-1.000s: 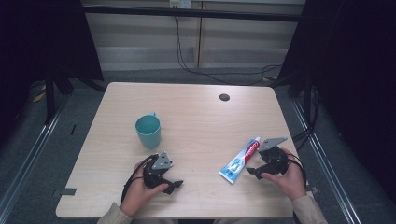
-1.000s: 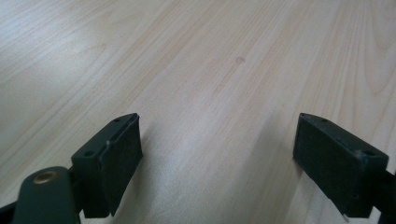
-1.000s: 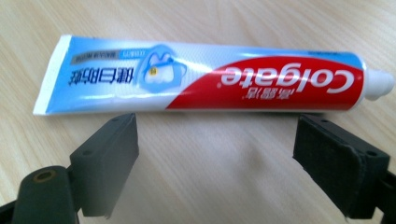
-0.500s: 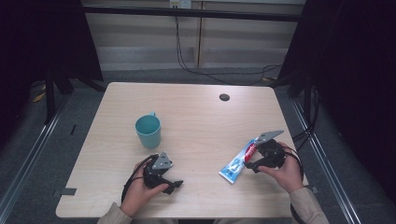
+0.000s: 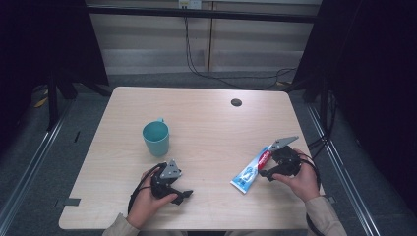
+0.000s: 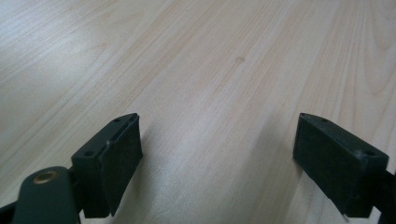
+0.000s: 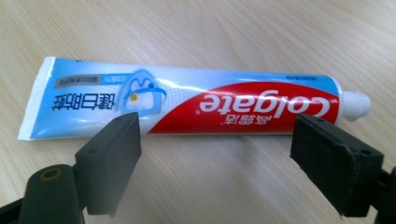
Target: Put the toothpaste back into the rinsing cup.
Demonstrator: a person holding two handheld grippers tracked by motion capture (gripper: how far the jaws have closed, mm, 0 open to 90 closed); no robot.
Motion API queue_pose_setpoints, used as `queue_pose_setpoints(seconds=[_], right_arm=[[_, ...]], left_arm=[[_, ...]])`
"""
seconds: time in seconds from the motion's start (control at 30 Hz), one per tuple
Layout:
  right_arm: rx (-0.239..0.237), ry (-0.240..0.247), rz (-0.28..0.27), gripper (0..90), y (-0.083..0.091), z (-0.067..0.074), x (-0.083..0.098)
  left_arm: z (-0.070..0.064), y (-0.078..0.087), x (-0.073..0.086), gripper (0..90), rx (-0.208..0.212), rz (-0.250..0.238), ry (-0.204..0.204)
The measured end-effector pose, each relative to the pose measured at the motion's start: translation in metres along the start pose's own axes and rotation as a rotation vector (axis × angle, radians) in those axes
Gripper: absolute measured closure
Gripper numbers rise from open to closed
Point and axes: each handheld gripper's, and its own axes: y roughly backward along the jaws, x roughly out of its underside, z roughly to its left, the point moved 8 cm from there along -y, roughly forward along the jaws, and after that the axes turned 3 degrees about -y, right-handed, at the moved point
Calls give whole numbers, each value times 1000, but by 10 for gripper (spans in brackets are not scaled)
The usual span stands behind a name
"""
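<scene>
In the high view, broad bare tabletop [image 5: 206, 118] was seen around a teal cup [image 5: 156, 138]. The left tongs [image 5: 183, 194] were held low near the front edge; the right tongs [image 5: 266, 173] were angled beside the toothpaste tube [image 5: 251, 168].

In the left gripper view, the jaws were spread over bare wood.

In the right gripper view, the jaws were released, with the tube [image 7: 187, 105] lying crosswise just beyond them, untouched.
</scene>
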Motion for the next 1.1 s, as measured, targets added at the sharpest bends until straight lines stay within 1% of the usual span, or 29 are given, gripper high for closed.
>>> queue_pose_setpoints(seconds=[0.07,0.13,0.2,0.3,0.33,0.43,0.47,0.5,0.53,0.57,0.6,0.63,0.7,0.87,1.03,1.1], right_arm=[[0,0,4,170,0,-1,2],[7,13,23,185,-1,-2,5],[10,12,25,187,-2,-2,6],[6,33,7,199,-4,2,4],[1,47,5,204,-5,4,3],[0,65,14,210,-6,7,2],[-9,74,15,231,-8,11,1],[-9,74,15,231,-8,11,1],[-33,85,30,261,-9,16,1],[-33,85,30,261,-9,16,1],[-46,97,37,277,-9,18,1],[-48,107,39,289,-9,19,1],[-56,108,42,296,-9,21,1],[-47,119,32,331,-9,21,2],[-29,120,18,330,-10,21,1],[-34,116,17,331,-10,22,0]], left_arm=[[0,0,0,151,0,0,1],[0,0,0,151,0,0,1],[0,0,0,151,0,0,1],[0,0,0,151,0,0,0],[0,0,0,151,0,0,1],[0,0,0,151,0,0,0],[0,0,0,151,-1,0,1],[0,0,0,151,0,0,0],[0,0,0,151,0,0,0],[0,0,0,151,0,0,0],[0,0,0,151,0,0,0],[0,0,0,151,0,0,0],[0,0,0,151,0,0,1],[0,0,0,151,0,0,1],[0,0,0,151,0,0,0],[0,0,0,151,-1,0,1]])
